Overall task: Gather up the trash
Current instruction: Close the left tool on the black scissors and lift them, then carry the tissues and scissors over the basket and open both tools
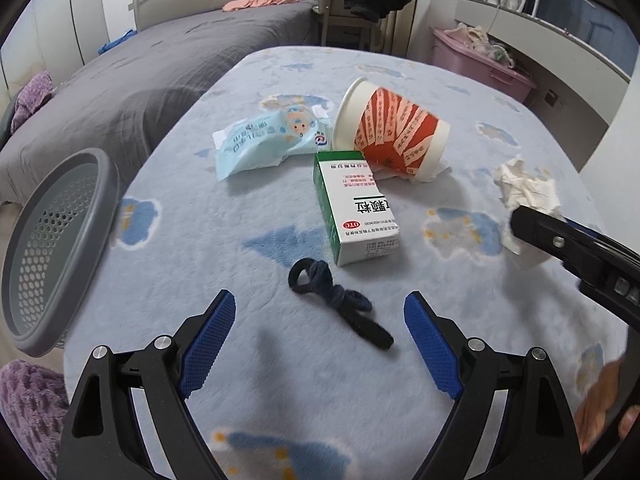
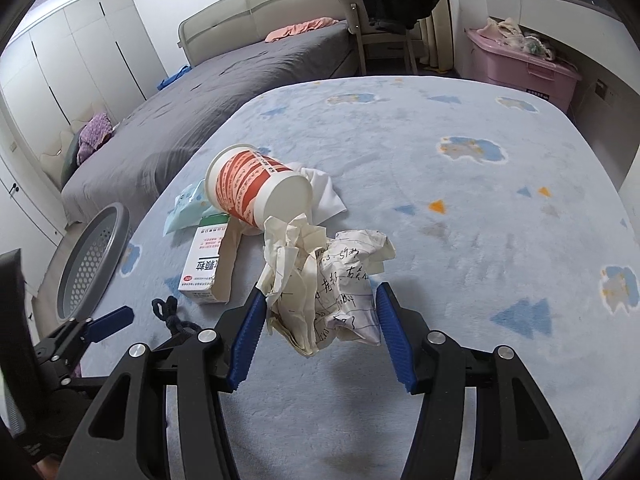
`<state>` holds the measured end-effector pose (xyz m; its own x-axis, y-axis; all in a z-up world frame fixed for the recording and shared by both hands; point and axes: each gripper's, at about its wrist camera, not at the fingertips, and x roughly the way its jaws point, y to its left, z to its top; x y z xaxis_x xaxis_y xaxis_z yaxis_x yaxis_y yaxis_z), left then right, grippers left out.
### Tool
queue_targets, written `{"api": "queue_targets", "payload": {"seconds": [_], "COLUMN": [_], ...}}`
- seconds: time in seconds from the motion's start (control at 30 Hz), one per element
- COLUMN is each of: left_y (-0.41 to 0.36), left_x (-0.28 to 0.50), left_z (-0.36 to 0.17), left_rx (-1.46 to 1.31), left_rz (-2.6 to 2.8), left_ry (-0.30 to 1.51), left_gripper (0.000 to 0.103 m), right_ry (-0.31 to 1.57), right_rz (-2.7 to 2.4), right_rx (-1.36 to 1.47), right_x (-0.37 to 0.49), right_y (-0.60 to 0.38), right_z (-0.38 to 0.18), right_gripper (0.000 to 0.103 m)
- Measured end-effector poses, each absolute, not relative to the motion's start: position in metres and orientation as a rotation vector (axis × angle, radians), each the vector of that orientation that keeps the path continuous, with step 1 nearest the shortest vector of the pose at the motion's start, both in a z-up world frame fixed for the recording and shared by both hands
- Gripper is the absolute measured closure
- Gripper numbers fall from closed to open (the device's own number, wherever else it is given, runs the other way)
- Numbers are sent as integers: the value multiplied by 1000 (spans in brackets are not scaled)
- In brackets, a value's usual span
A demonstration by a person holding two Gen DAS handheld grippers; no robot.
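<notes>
On the pale blue blanket (image 1: 208, 320) lie a black hair tie (image 1: 338, 306), a green and white medicine box (image 1: 356, 208), a red and white paper cup (image 1: 394, 132) on its side and a light blue wipes packet (image 1: 264, 142). My left gripper (image 1: 320, 304) hangs open just above the hair tie, one finger on each side. My right gripper (image 2: 322, 296) is shut on a crumpled sheet of written paper (image 2: 332, 280), which also shows in the left wrist view as the crumpled paper (image 1: 528, 188). The cup (image 2: 256, 188) lies just beyond it.
A grey perforated basket (image 1: 108, 176) stands at the blanket's left edge, with its rim (image 2: 120, 216) also in the right wrist view. A white cloth (image 2: 326, 194) lies under the cup. Behind are a grey bed (image 1: 120, 92), a chair with dark clothes (image 2: 384, 4) and a pink box (image 2: 520, 68).
</notes>
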<state>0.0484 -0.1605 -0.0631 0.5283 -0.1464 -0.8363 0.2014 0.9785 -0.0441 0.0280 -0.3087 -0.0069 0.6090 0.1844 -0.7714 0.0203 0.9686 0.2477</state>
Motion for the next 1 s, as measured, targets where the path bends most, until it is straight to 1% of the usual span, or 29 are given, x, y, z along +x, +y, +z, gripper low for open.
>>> {"api": "queue_targets", "payload": {"seconds": [0.13,0.2,0.23,0.27,0.3,0.33,0.37,0.4,0.47,0.5,0.53,0.57,0.67,1.0], "left_y": [-165,-165,-165,-164,-163,-161,-159,-157,-154,-153,-151,-150,-145,-110], "left_x": [57,58,58,58,58,57,57,58,58,58,57,57,52,35], "left_z": [-77,-79,-79,-78,-77,-76,-76,-75,-75,-74,-74,-74,-71,-47], "left_rx": [51,33,29,26,16,-1,-11,-13,-10,-11,-12,-11,4,66], "left_rz": [-193,-198,-199,-203,-212,-222,-228,-230,-237,-245,-251,-256,-259,-213], "left_ry": [1026,1035,1029,1026,1026,1022,1020,1019,1018,1020,1021,1022,1010,907], "left_gripper": [18,21,23,30,33,39,47,52,71,76,84,88,90,90], "right_ry": [913,909,908,908,908,908,909,909,907,905,903,901,899,907], "right_rz": [95,95,96,97,98,100,101,103,105,106,107,108,110,108], "right_rx": [256,261,262,263,264,265,265,265,264,261,258,256,246,206], "right_x": [27,27,26,26,26,25,25,25,24,24,23,23,20,11], "right_y": [-313,-315,-315,-315,-315,-315,-315,-315,-314,-313,-312,-311,-308,-285], "right_z": [-7,-5,-5,-5,-5,-5,-5,-5,-4,-3,-3,-2,-1,-5], "right_gripper": [49,49,49,49,49,49,49,49,49,49,49,49,49,49]}}
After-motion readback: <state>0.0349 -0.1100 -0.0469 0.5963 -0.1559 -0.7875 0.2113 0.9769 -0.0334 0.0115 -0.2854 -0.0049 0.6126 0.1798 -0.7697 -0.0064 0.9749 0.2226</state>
